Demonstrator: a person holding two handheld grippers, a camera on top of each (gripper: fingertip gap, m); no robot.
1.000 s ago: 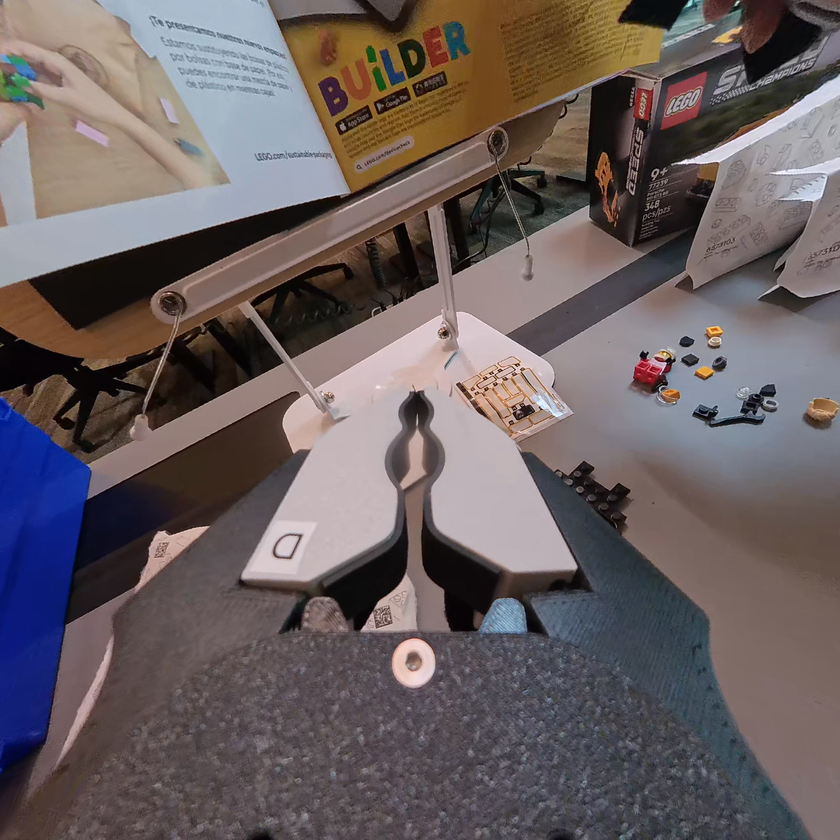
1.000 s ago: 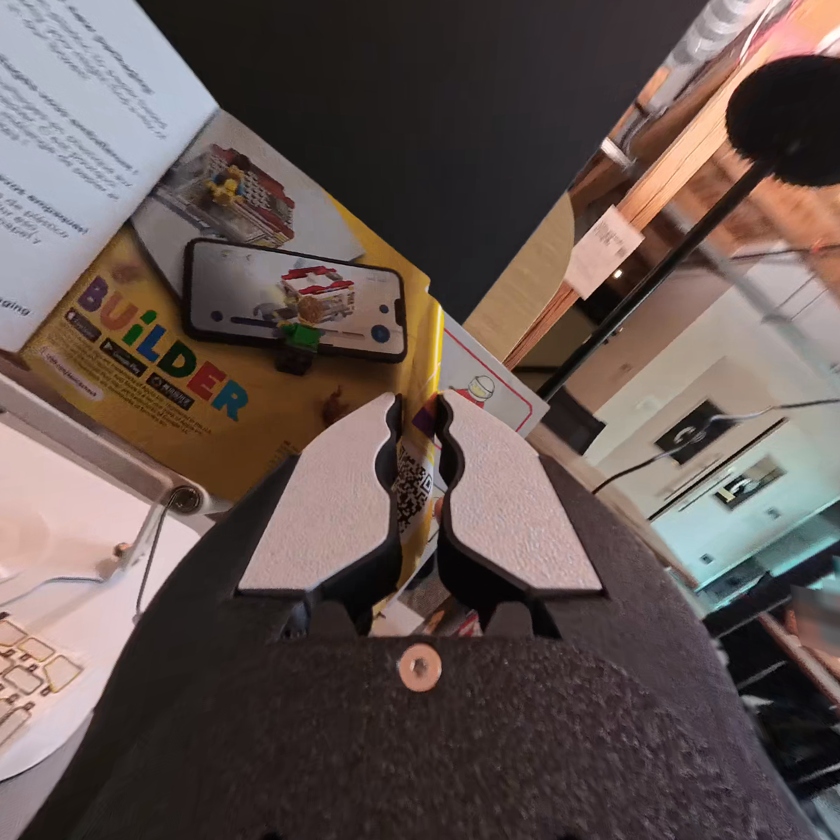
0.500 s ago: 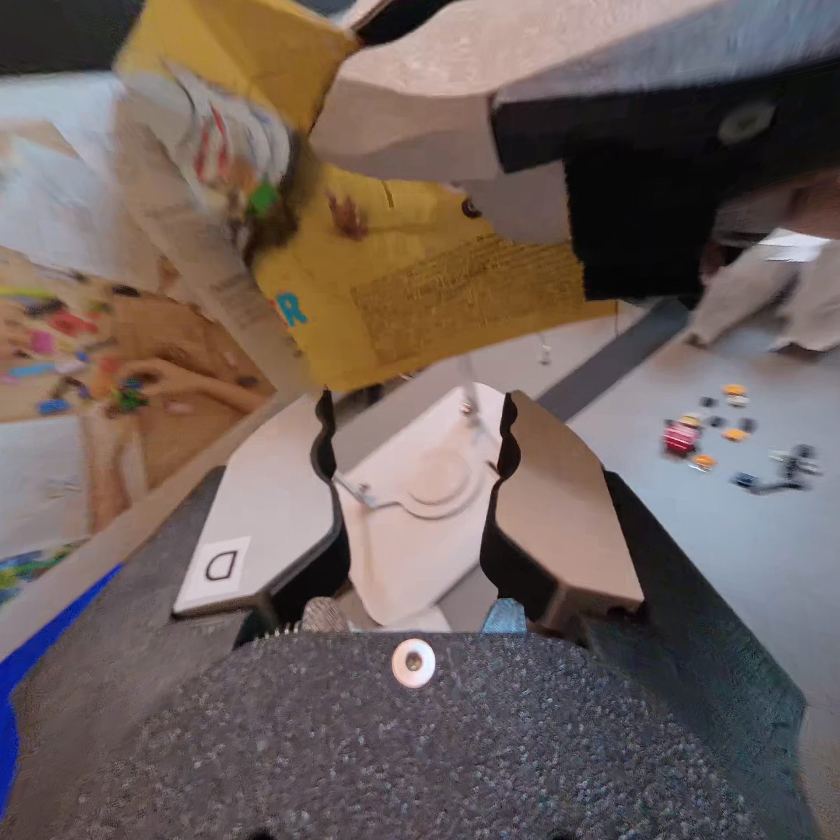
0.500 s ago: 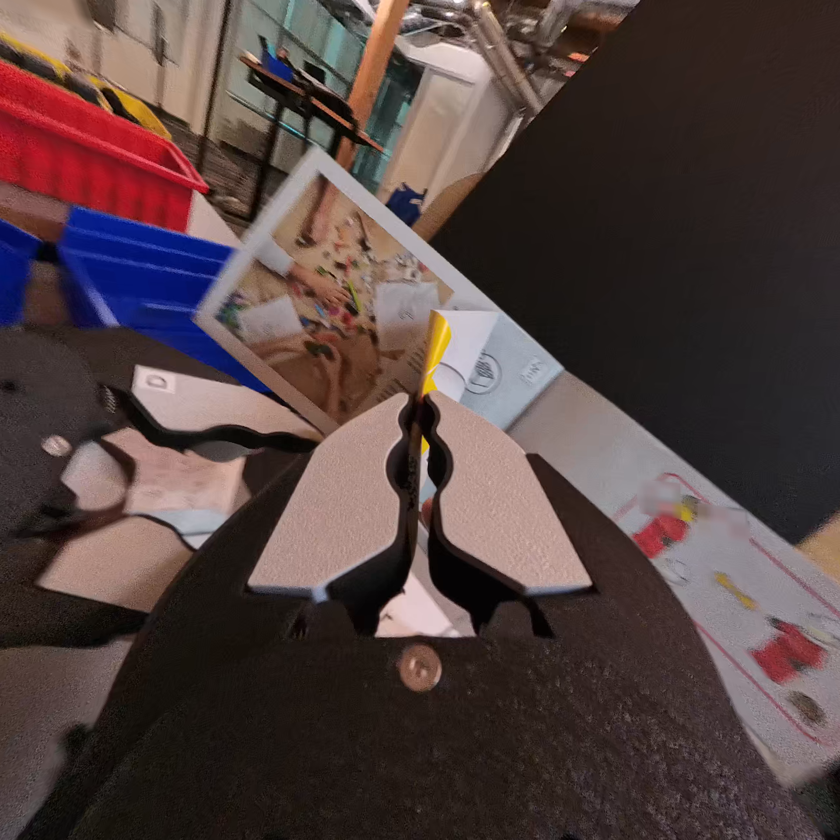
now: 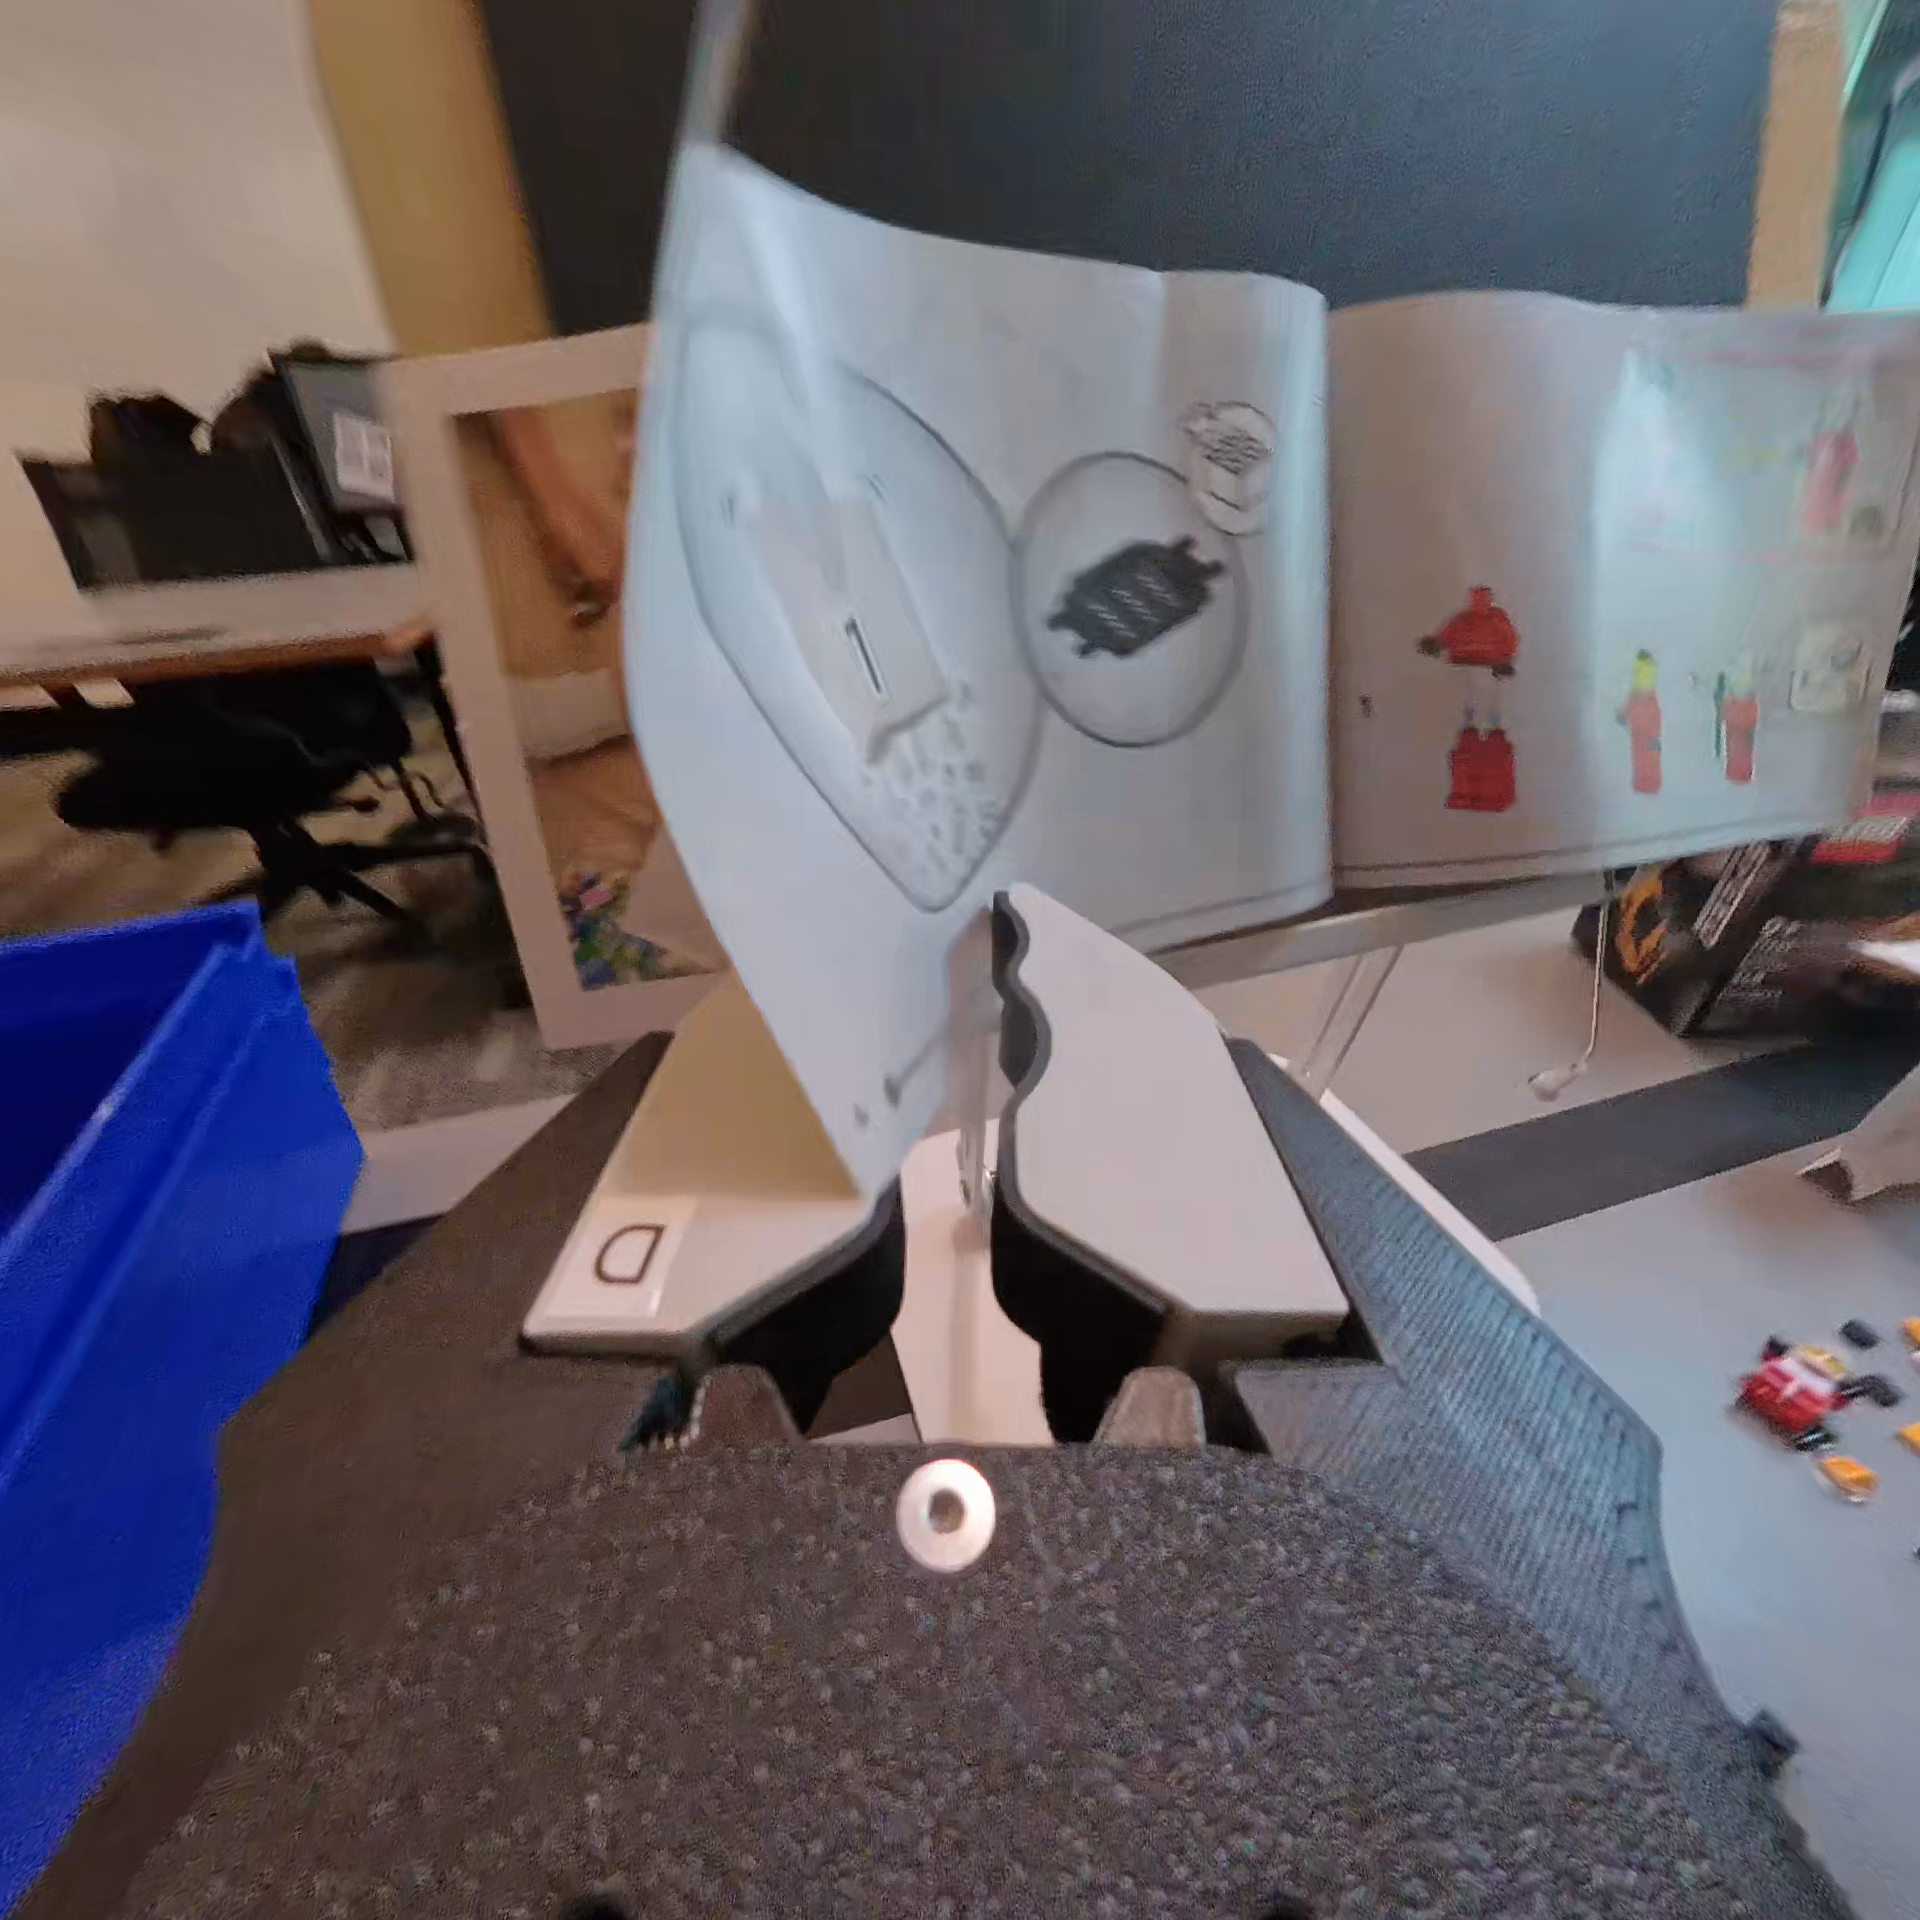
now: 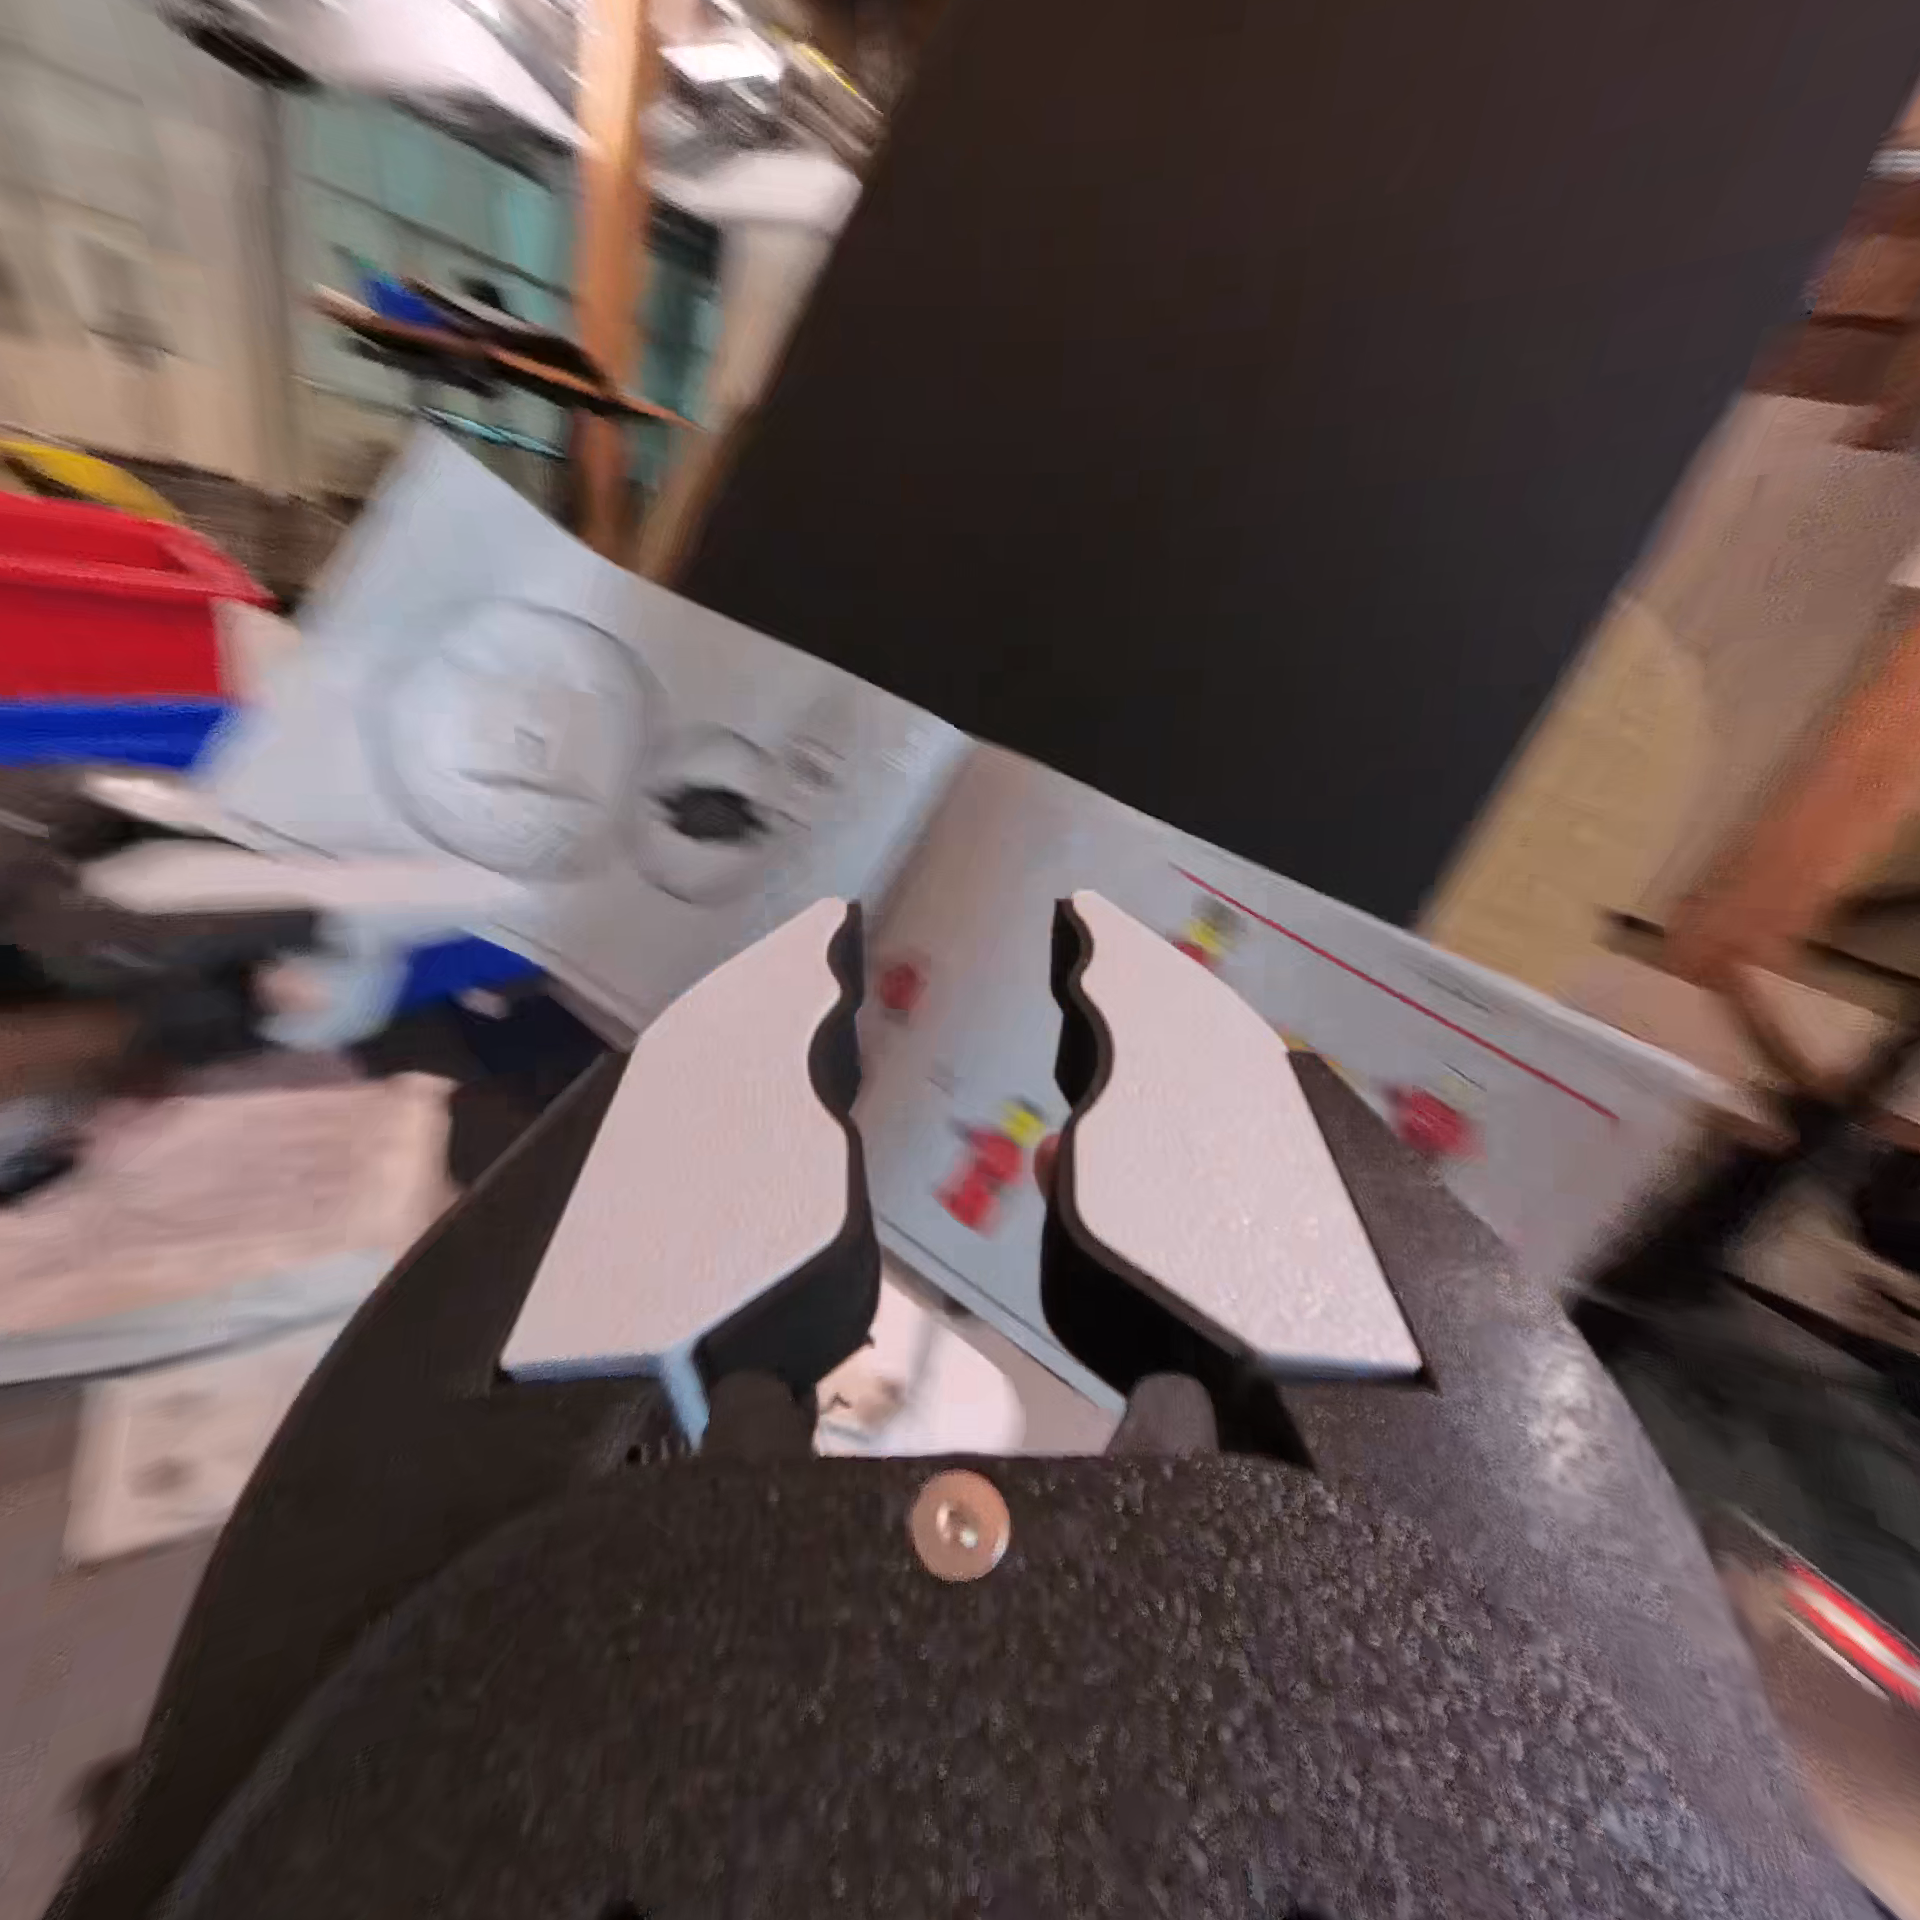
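You have one instruction booklet open on one white stand, with two pale pages facing you and a third leaf curling up at the left. One blue bin sits to your left, and the right wrist view adds one red bin above a blue one. One dark printed box stands at the right. On the desk you have one small red brick assembly and at least four tiny loose pieces around it; blur hides any more.
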